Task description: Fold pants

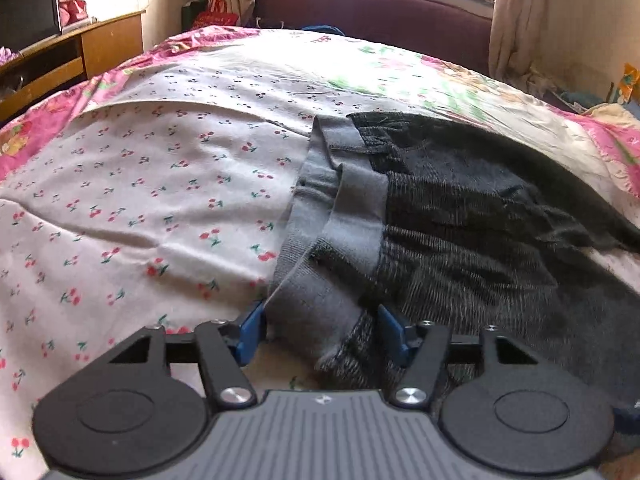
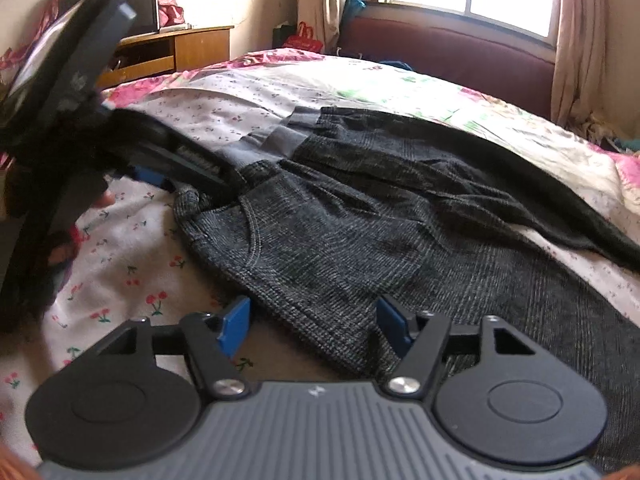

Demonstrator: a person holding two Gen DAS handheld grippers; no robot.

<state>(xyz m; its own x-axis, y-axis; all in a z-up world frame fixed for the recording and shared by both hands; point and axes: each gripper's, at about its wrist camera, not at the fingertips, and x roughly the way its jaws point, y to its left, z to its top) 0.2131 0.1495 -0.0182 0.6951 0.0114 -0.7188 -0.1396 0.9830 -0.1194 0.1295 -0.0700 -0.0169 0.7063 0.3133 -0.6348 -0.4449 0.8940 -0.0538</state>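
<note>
Dark grey knit pants (image 1: 460, 232) with a lighter grey waistband (image 1: 352, 200) lie on the bed, waist toward the left. My left gripper (image 1: 322, 328) is open, its blue fingers on either side of the near waistband corner. In the right wrist view the pants (image 2: 340, 240) spread across the bed. My right gripper (image 2: 314, 326) is open, its fingers straddling the near hem of the fabric. The left gripper (image 2: 160, 176) shows there at the waistband, tilted down.
The bed has a white cherry-print sheet (image 1: 140, 200) and a pink floral cover (image 1: 40, 128). A wooden desk (image 1: 80, 56) stands at the left. A maroon sofa (image 1: 380, 12) sits under the window beyond the bed.
</note>
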